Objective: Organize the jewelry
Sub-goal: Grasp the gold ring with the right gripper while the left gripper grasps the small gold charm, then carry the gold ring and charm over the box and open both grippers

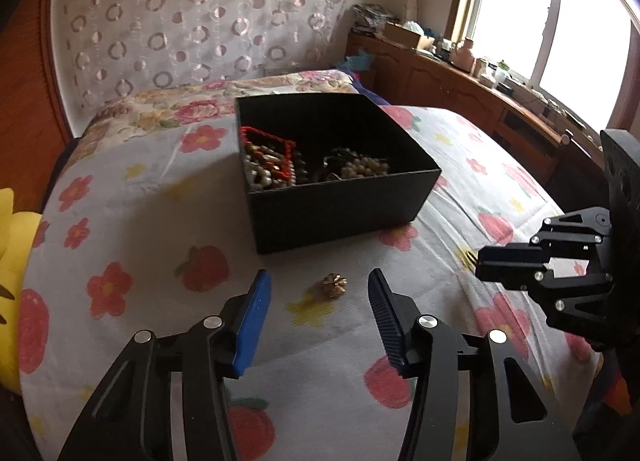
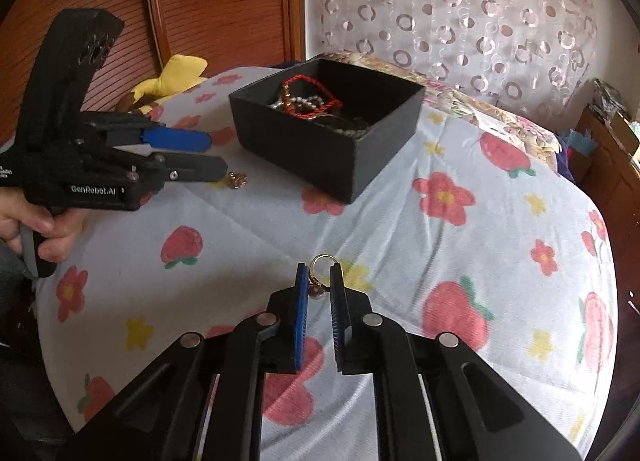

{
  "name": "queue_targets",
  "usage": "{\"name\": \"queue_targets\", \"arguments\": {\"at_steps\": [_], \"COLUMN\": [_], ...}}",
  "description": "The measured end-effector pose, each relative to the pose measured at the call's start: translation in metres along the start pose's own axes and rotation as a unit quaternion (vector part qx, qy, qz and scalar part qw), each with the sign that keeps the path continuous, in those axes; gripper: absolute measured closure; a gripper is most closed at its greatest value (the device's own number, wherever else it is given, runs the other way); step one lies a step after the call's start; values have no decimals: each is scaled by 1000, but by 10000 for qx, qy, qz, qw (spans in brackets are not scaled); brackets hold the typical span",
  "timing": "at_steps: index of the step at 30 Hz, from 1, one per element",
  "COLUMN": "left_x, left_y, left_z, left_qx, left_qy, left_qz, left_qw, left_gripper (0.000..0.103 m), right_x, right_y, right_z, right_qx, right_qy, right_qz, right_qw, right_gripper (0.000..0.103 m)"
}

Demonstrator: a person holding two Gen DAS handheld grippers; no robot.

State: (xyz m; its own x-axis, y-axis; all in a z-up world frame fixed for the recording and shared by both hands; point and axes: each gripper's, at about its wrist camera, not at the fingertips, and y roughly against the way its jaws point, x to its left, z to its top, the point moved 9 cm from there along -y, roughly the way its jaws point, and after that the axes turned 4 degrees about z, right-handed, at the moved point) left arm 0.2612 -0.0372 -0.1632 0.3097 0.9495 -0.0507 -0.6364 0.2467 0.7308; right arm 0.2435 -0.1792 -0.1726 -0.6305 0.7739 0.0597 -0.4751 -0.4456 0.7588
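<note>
A black open box (image 1: pixel 340 205) (image 2: pixel 304 145) sits on the flowered bed cover and holds pearl strands (image 1: pixel 364 169) and a red cord bracelet (image 1: pixel 276 149) (image 2: pixel 316 97). A small gold flower-shaped piece (image 1: pixel 334 284) (image 2: pixel 237 180) lies on the cover just in front of the box. My left gripper (image 1: pixel 318 289) (image 2: pixel 214 157) is open, its blue pads either side of that gold piece, slightly short of it. My right gripper (image 2: pixel 319 281) (image 1: pixel 482 261) is shut on a gold ring (image 2: pixel 320 267), held at the fingertips just above the cover, right of the box.
The bed cover (image 1: pixel 160 221) curves down at its edges. A yellow plush (image 1: pixel 10 261) (image 2: pixel 176 73) lies at the left side. A wooden cabinet (image 1: pixel 480 101) with clutter stands under the window on the right. A patterned headboard cover (image 1: pixel 200 21) rises behind the box.
</note>
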Motion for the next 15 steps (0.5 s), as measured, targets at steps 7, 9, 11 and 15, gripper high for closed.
{"name": "queue_targets", "arguments": {"at_steps": [7, 9, 11, 15], "left_x": [-12, -13, -13, -15], "left_y": [-15, -19, -20, -20], "left_z": [-3, -4, -3, -3], "left_qx": [242, 263, 250, 248], "left_qy": [-133, -153, -198, -202], "left_qz": [-96, -83, -32, -76], "left_qw": [9996, 9995, 9995, 9995], "left_gripper": [73, 79, 84, 89], "right_x": [-8, -10, -13, -18], "right_y": [11, 14, 16, 19], "right_z": [3, 5, 5, 11], "right_qx": [-192, -238, -280, -358], "right_qy": [-118, -137, -160, -198], "right_qz": [17, 10, -2, -27], "right_qw": [9997, 9996, 9995, 9992], "right_gripper": [91, 91, 91, 91]}}
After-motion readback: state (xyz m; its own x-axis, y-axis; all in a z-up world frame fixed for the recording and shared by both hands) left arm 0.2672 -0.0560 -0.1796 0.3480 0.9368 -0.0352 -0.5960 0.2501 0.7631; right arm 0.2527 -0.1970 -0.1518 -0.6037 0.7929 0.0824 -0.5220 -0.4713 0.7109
